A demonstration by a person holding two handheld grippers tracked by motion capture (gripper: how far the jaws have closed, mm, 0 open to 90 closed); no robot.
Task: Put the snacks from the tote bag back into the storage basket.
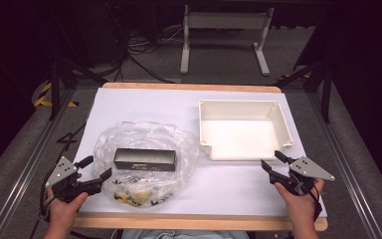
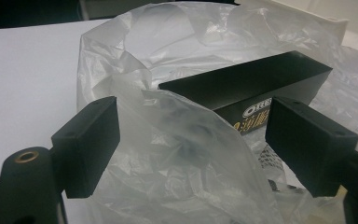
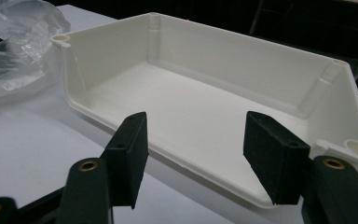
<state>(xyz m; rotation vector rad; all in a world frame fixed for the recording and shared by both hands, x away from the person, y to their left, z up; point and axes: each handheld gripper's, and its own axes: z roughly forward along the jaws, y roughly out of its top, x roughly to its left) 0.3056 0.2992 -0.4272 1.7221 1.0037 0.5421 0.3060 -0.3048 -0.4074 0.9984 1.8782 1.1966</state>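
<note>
Clear plastic bag (image 1: 144, 159) lying crumpled on the left half of the white worktop (image 1: 144, 107), near the front edge. Inside it a long black box (image 1: 144, 160) with printed lettering on its side, resting flat; small yellow and dark bits (image 1: 137, 191) gathered in the bag's near part, too small to identify. Left hand-held gripper (image 1: 99, 169) just left of the bag, pointing toward it, jaws spread wide; a fold of the plastic (image 2: 186, 154) rising between the two black pads (image 2: 91, 144) in the left gripper view, pads not pressing on it, the black box (image 2: 247, 84) beyond. White open tray (image 1: 283, 127) to the right of the bag, close beside it, upright with nothing inside. Right hand-held gripper (image 1: 271, 164) just off the tray's near right corner, aimed at the near wall (image 3: 205, 175), jaws apart with a clear gap and gripping nothing. Both hands (image 1: 301, 204) entering from the front edge of the worktop.
</note>
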